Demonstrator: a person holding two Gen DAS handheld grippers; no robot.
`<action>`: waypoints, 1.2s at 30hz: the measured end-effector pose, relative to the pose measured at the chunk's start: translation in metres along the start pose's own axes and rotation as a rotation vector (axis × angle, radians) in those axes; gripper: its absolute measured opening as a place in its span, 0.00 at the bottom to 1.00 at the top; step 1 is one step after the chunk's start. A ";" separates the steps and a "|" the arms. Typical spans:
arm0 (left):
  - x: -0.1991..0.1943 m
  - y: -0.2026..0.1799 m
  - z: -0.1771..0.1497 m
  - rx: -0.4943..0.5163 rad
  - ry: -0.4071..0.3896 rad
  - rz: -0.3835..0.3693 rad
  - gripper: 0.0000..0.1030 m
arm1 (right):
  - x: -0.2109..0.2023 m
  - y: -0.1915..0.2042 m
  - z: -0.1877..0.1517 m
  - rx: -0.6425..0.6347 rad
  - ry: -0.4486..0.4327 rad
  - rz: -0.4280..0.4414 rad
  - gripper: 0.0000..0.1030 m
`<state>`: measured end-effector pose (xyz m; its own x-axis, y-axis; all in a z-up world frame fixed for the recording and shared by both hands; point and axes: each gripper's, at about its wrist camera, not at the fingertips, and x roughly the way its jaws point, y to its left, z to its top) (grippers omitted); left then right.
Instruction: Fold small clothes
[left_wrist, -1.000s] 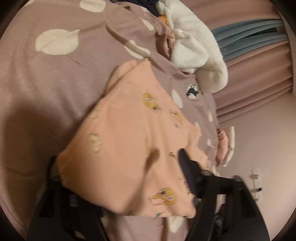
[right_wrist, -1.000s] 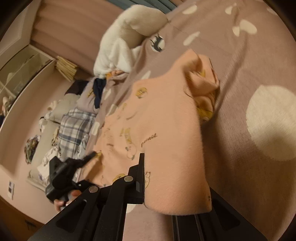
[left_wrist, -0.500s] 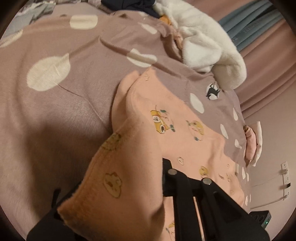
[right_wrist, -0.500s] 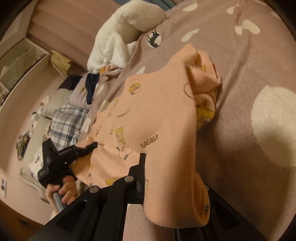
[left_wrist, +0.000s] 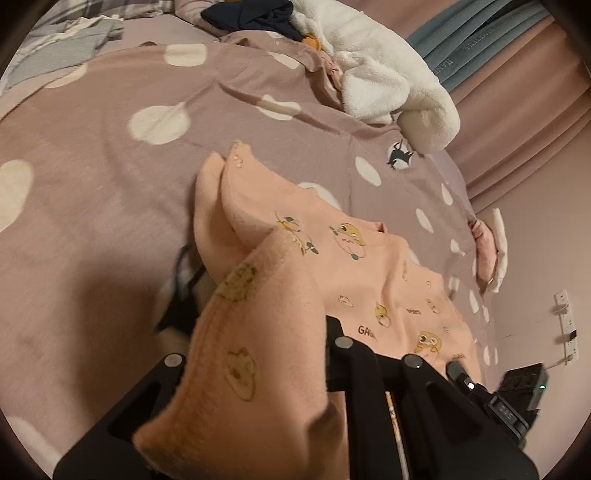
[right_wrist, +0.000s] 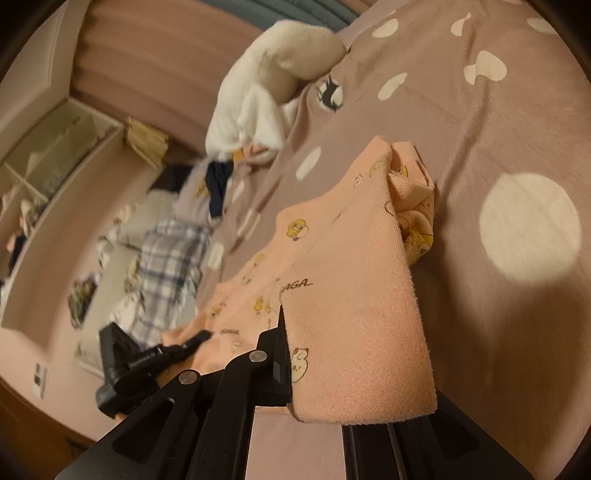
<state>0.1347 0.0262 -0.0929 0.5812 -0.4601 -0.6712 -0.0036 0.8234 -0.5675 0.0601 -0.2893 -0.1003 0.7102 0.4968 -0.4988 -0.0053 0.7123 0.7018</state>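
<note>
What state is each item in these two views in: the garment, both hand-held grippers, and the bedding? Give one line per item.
Peach garment: partly lifted, gripped at two edges, far end bunched on the bed.
Left hand-held gripper: shut on the garment's edge.
Right hand-held gripper: shut on the garment's other edge.
Spotted bedsheet: spread out, lightly creased.
White fleece blanket: crumpled in a heap.

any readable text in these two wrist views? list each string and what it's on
"GAGA.." printed on the peach garment, right wrist view.
"GAG", the rest hidden behind a gripper finger, on the same garment, left wrist view.
Smaller dark print further along the garment: too small to read.
Upside-down lettering on the grey-blue curtain: too blurred to read reliably.
Markings on the left gripper body: blurred, unreadable.
</note>
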 end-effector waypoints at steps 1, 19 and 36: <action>-0.003 0.004 -0.003 -0.011 -0.004 0.004 0.12 | -0.002 0.007 -0.006 -0.027 0.009 -0.016 0.06; -0.031 0.044 -0.045 0.061 0.000 0.133 0.25 | -0.008 0.042 -0.054 -0.126 0.051 -0.212 0.06; -0.079 0.037 -0.060 0.117 -0.059 0.235 0.91 | -0.021 0.060 -0.057 -0.115 0.112 -0.449 0.57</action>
<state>0.0399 0.0724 -0.0896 0.6218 -0.2344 -0.7472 -0.0521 0.9397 -0.3381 0.0042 -0.2290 -0.0768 0.5796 0.1731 -0.7963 0.2022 0.9161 0.3463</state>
